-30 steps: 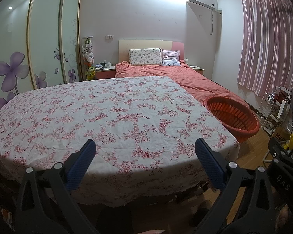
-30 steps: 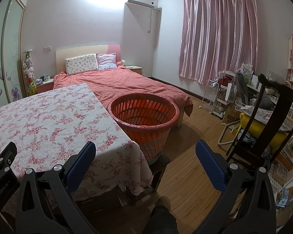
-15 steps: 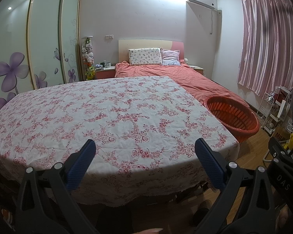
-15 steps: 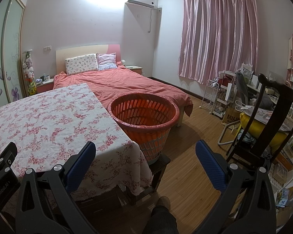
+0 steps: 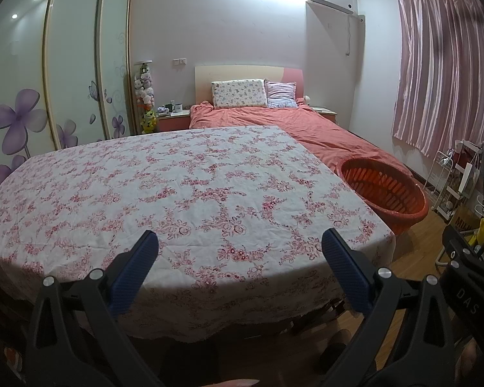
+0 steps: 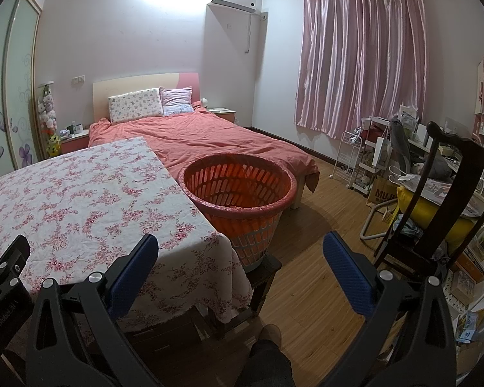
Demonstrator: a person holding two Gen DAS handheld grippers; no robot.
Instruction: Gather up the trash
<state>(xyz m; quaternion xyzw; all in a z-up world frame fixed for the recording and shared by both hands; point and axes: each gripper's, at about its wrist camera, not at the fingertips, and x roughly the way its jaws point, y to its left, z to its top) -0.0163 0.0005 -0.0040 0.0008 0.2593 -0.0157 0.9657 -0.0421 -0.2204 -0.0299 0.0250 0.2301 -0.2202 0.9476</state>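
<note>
Both units idle from where I sit. Left hand-held gripper (image 5: 237,258) has its jaws spread wide with nothing between them, aimed over the near edge of the desk (image 5: 177,187). Right hand-held gripper (image 6: 238,258) is just as wide apart and empty, pointed past the desk's corner toward the floor.

No trash visible in either view. The floral tablecloth (image 6: 80,200) is bare as far as I can see, so the item to collect is either out of frame or not there at all; I can't tell which.

The orange basket (image 6: 238,190) looks like the drop target. It stands raised on a dark stool (image 6: 264,267), rim touching or just beside the desk edge; in the left view it's at 2 o'clock, in the right view near 12. My read: it's parked there so whatever comes off the desk drops in with a short sweep.

Around: the bed (image 6: 209,138) behind the basket, a pink curtain (image 6: 361,58) at 1 o'clock, a dark chair (image 6: 448,193) and a cluttered rack (image 6: 371,158) at 3 o'clock. A person's leg and shoe (image 6: 271,335) sit at 6 o'clock.

Nothing blocks the desk-to-basket path. The chair crowds any swing out to the right.
</note>
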